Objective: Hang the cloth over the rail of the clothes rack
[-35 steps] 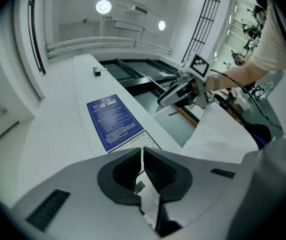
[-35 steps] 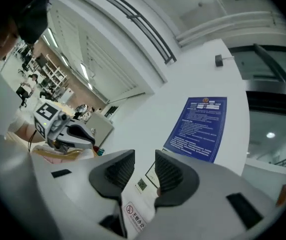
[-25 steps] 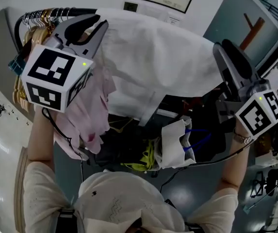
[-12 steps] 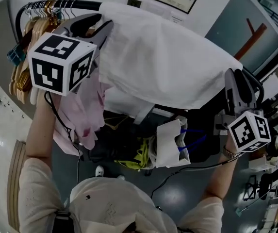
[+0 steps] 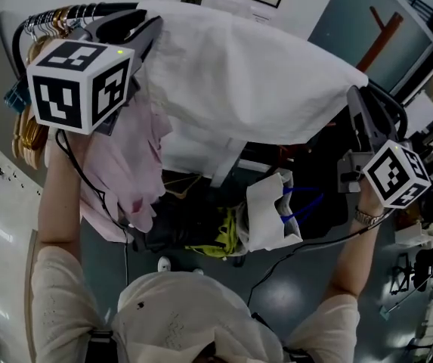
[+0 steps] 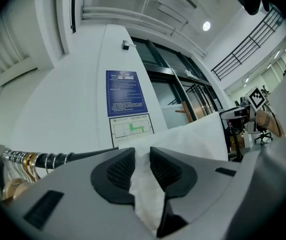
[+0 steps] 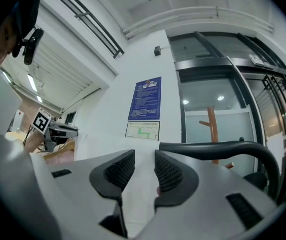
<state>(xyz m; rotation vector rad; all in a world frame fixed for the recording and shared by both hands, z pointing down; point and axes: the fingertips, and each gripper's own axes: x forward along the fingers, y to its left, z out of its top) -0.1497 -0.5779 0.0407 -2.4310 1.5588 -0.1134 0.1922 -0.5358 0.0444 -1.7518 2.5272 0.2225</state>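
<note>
A white cloth [image 5: 254, 74] lies draped over the black rail [image 5: 110, 7] of the clothes rack, hanging down on both sides. My left gripper [image 5: 142, 23] is at the cloth's left end, just under the rail. In the left gripper view a fold of the cloth [image 6: 147, 194] sits in the gap of the left gripper [image 6: 143, 154]; the jaws stand apart and are closing. My right gripper [image 5: 357, 98] is at the cloth's right corner. In the right gripper view the right gripper [image 7: 145, 156] shows a clear gap, with white cloth behind it and the rail [image 7: 217, 146] beyond.
Wooden hangers [image 5: 31, 119] crowd the rail's left end, with a pink garment [image 5: 133, 165] hanging below my left gripper. A white bag [image 5: 269, 218] and yellow items [image 5: 220, 244] sit under the rack. A wooden coat stand [image 5: 382, 32] is at the back right.
The right gripper has dropped from the cloth's right edge and moved out to the right. The left gripper's jaws have parted at the left end. The cloth now lies spread along the rail.
</note>
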